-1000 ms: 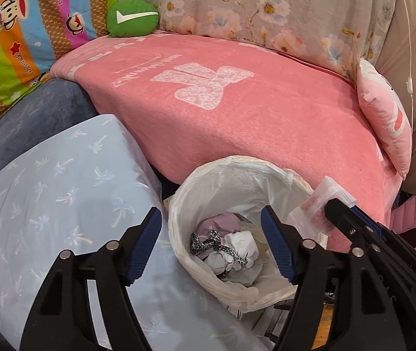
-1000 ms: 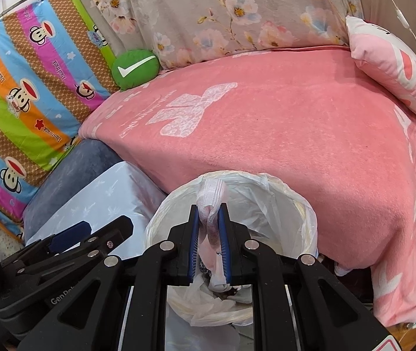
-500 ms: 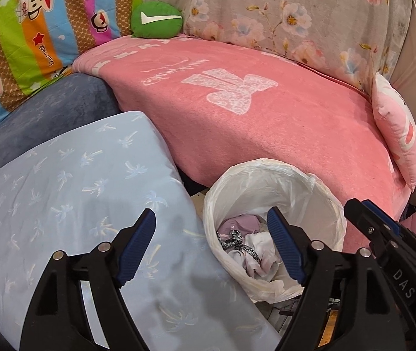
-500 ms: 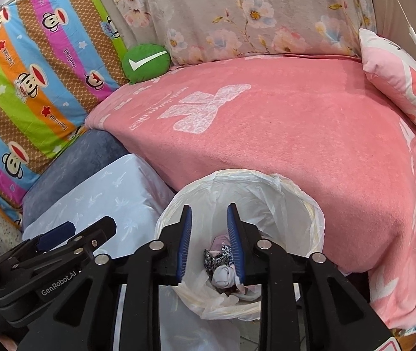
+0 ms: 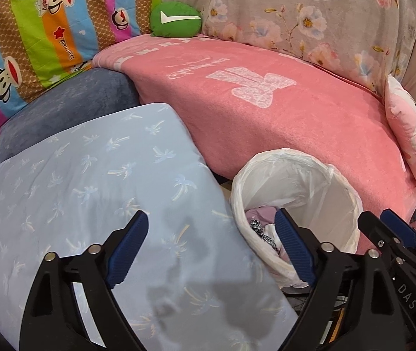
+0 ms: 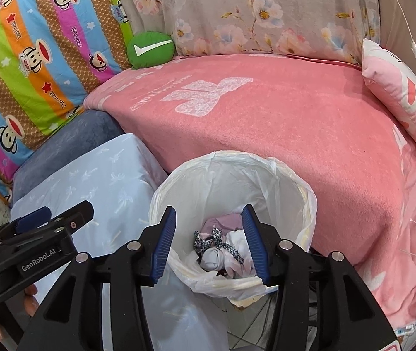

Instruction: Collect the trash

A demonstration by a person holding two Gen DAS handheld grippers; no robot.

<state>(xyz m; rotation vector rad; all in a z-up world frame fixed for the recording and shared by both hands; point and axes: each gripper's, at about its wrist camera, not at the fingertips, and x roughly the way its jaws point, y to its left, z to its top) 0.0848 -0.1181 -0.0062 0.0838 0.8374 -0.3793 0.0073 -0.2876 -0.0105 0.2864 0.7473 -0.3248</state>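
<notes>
2 grippers, both spread wide and empty: the right gripper (image 6: 209, 241) hangs directly above the 1 lined trash bin (image 6: 301, 187), nearer than the left gripper (image 5: 210, 245), which sits over the blue pillow (image 5: 90, 181) with the bin to its right. Crumpled trash (image 6: 221, 251) lies inside; I count 0 pieces on the pink blanket (image 6: 310, 122).

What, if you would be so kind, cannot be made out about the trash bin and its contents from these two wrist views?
- Left wrist view: most of the trash in the trash bin is hidden by its near rim and the left gripper.
- Right wrist view: the right gripper, jaws open, covers the edges of the crumpled trash; what lies beneath the pile is hidden.
- Both views: the bin's base and outer wall are hidden by its white liner and the light blue cushion.
</notes>
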